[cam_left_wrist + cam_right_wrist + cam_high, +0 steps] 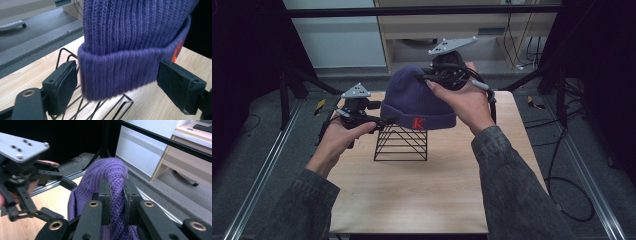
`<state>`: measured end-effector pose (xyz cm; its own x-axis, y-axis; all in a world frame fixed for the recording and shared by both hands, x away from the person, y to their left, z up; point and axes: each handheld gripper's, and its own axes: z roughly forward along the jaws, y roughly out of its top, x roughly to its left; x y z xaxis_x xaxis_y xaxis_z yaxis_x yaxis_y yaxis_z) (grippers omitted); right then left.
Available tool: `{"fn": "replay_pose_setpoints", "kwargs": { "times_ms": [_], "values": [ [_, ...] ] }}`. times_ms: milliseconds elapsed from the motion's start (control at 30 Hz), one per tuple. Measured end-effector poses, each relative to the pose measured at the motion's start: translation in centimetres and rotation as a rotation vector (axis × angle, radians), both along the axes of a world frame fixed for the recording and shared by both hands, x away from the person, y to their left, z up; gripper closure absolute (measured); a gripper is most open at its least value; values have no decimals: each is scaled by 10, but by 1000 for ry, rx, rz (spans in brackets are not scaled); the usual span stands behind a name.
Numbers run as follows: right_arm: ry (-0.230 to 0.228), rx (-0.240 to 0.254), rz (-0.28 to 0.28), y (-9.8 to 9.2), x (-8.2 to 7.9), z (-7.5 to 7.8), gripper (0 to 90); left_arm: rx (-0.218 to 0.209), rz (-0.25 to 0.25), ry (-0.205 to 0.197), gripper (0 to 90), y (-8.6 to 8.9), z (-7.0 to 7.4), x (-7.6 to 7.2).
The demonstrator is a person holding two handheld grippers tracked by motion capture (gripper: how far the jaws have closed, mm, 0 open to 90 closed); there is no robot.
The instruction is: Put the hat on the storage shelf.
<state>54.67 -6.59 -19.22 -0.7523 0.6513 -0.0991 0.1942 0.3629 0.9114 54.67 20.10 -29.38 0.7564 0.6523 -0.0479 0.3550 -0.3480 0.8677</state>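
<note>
The right tool (pixel 116 202) is clamped on the crown of a purple knit beanie (pixel 417 95), its two black jaws pinching a fold of the ribbed fabric between them, as the right gripper view shows close up. From that pinch the beanie hangs down and toward the person, its folded cuff at the bottom with a red letter K stitched on the front. The left tool (pixel 116 82) sits at the cuff's left edge with its jaws spread wide apart, one on each side of the cuff; the fabric passes between them but neither pad seems to press it, though the near pad is close enough that light contact is hard to rule out. Below the beanie stands a black wire stand (pixel 401 144), a stepped frame resting on the pale wooden counter (pixel 422 195), and the cuff hovers just over its top, possibly brushing it. The beanie's long axis runs from the raised crown at the right tool down to the cuff at the left tool, so the left hand (pixel 343 136) is the nearer one to the rim, and closing there would likely give a second hold for guiding the beanie over the stand.
</note>
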Motion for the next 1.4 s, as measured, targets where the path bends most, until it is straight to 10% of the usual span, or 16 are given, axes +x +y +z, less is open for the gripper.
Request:
{"fn": "replay_pose_setpoints", "kwargs": {
  "times_ms": [400,833,1400],
  "values": [
    [-5,-2,41,17,-1,-1,792,8,15,40,91,5,-8,6],
    [-5,-16,55,27,2,-8,791,16,38,43,662,16,-16,5],
    [32,1,30,31,22,-25,784,34,131,-7,704,34,-12,1]
  ]
}}
